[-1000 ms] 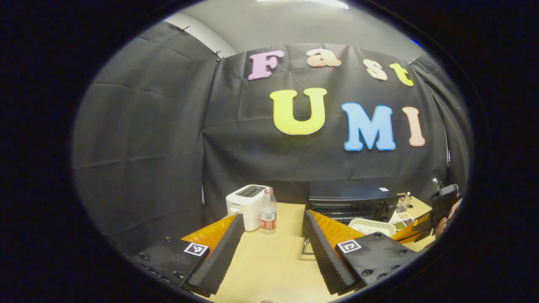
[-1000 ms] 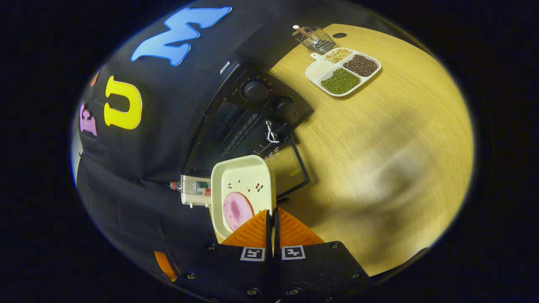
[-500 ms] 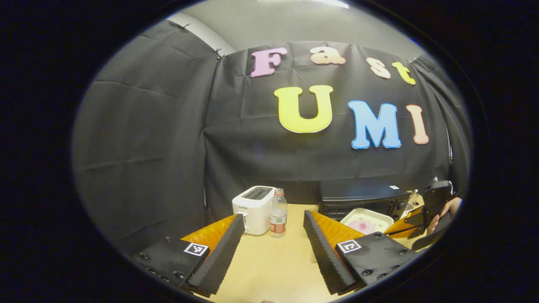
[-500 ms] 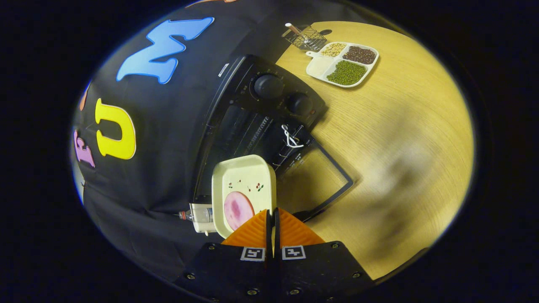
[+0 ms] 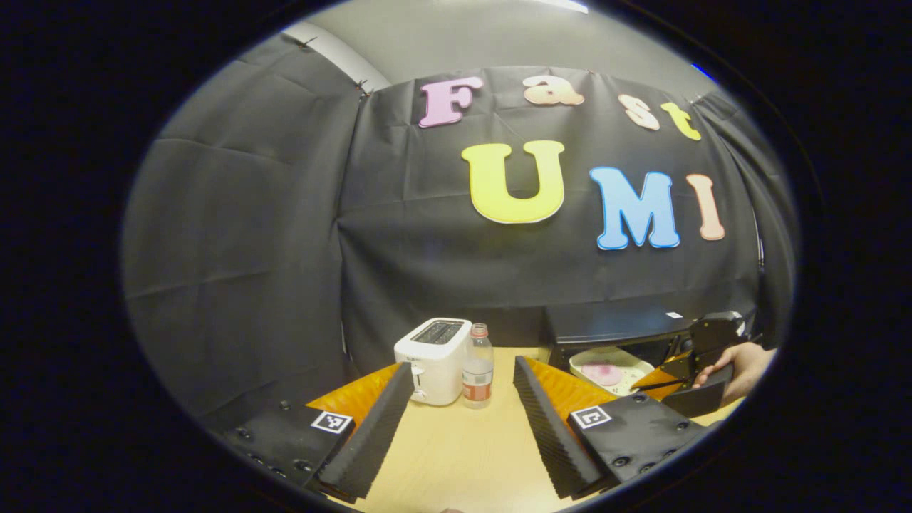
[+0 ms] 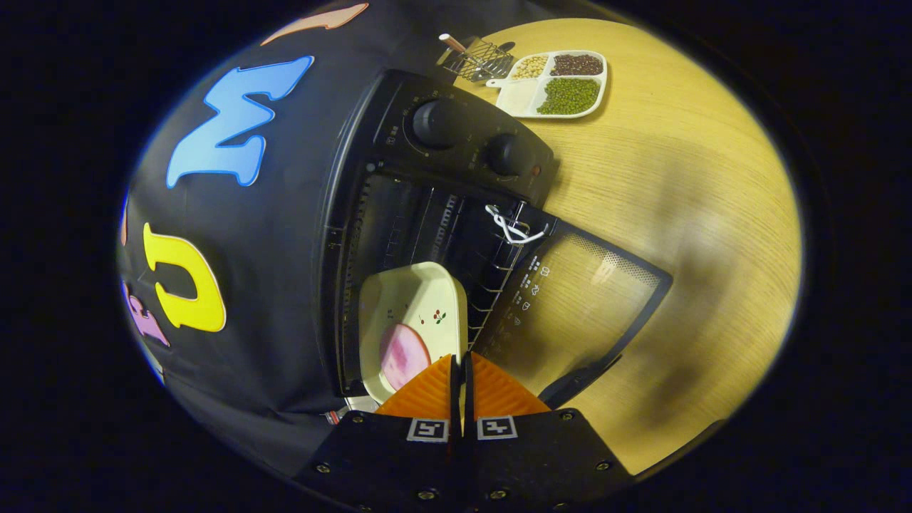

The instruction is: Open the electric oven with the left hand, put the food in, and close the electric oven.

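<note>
While the electric oven (image 6: 399, 206) stands at the tabletop's (image 6: 684, 178) back edge with its door (image 6: 577, 299) folded down, the right gripper (image 6: 459, 367) pinches the near rim of the food tray (image 6: 420, 306). That tray's long axis points into the oven's mouth, its far end inside. Over the tabletop's left part, the left gripper (image 5: 463, 399) hangs spread wide, holding nothing.

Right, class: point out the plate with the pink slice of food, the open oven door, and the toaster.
plate (image 6: 420, 303): right gripper view, on its bare cream base.
oven door (image 6: 581, 299): right gripper view, on the glass pane, folded down.
toaster (image 5: 433, 360): left gripper view, on its white front.
</note>
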Demonstrator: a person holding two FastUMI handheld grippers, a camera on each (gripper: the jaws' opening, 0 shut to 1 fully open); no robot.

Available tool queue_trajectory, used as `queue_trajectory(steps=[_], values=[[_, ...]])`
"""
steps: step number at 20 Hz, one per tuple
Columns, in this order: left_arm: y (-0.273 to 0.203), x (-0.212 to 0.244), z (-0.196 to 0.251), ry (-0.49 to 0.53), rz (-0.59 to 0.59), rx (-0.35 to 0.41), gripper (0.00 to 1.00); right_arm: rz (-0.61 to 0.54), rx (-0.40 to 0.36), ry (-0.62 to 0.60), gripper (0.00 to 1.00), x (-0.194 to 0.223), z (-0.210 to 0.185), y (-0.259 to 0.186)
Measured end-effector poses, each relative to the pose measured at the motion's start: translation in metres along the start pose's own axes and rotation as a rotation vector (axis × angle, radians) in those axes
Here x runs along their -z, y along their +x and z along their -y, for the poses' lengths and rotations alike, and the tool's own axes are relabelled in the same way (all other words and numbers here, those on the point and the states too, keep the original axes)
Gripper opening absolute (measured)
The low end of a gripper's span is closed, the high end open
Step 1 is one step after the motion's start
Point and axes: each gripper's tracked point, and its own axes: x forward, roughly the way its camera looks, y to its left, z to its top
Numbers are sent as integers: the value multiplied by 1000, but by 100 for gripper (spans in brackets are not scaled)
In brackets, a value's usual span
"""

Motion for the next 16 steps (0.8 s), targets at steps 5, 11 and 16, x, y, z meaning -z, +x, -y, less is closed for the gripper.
queue_trajectory(steps=[5, 11, 16], values=[[4, 4, -11, 7, -26, -29, 96, 149, -2, 52, 0, -23, -10, 21], [-1, 6, -23, 24, -57, -67, 96, 215, -4, 164, 4, -25, -21, 48], [-2, 8, -28, 43, -68, -84, 97, 270, 6, 176, 4, -27, -26, 55]])
